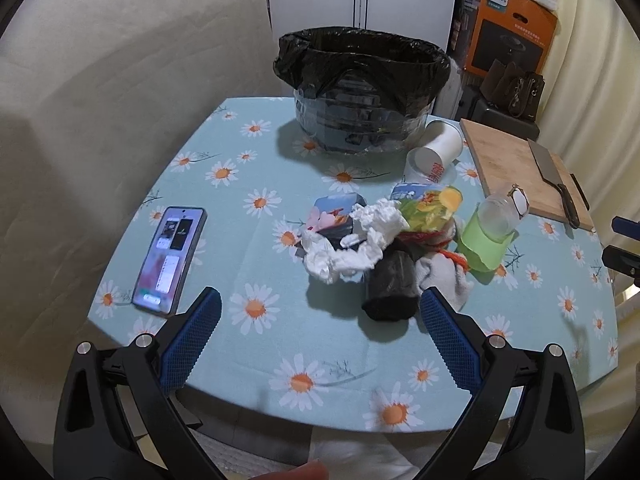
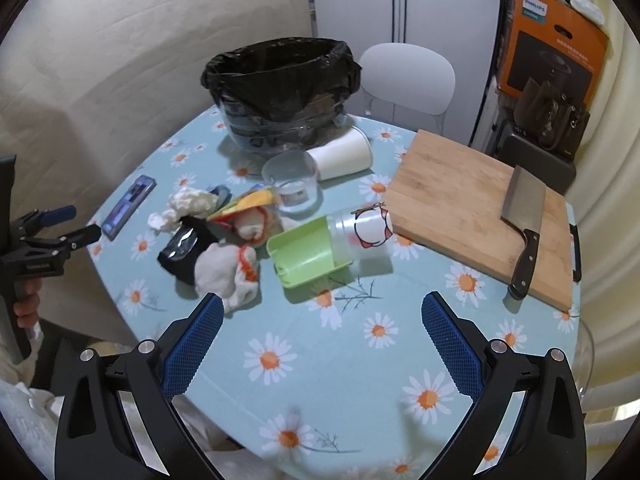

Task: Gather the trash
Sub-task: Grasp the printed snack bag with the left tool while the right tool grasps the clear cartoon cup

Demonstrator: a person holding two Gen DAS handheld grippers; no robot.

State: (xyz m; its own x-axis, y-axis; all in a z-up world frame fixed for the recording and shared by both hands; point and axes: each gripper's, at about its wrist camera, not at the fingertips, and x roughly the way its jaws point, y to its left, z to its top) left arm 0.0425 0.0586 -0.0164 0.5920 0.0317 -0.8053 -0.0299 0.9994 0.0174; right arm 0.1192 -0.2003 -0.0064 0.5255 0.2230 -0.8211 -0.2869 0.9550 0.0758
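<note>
Both hand-held tools hover empty above the near edge of a round table (image 1: 256, 240) covered in a pale blue, daisy-printed cloth: the left gripper (image 1: 320, 308) and the right gripper (image 2: 322, 312) each show blue ribbed pads spread wide apart, with nothing between them. The rubbish lies heaped mid-table, within reach of both. Nearest the left tool is a squat black cylinder wrapped in glossy film (image 1: 390, 290), which looks the easiest first pick; a grip across its round sides should hold, though the slick film may slip. Against it sit soft crumpled white tissue (image 1: 352, 240), a limp white cloth with orange trim (image 2: 228, 270) and a crinkly yellow-green snack wrapper (image 1: 432, 208). A toppled clear plastic cup in a green sleeve (image 2: 320, 248) lies beside the heap, and a white paper cup (image 2: 344, 154) farther back. At the far edge stands the clear bin lined with a black bag (image 1: 360, 80), its mouth open. A smartphone (image 1: 170, 258) and a wooden board carrying a steel cleaver (image 2: 524, 200) are best left alone.
</note>
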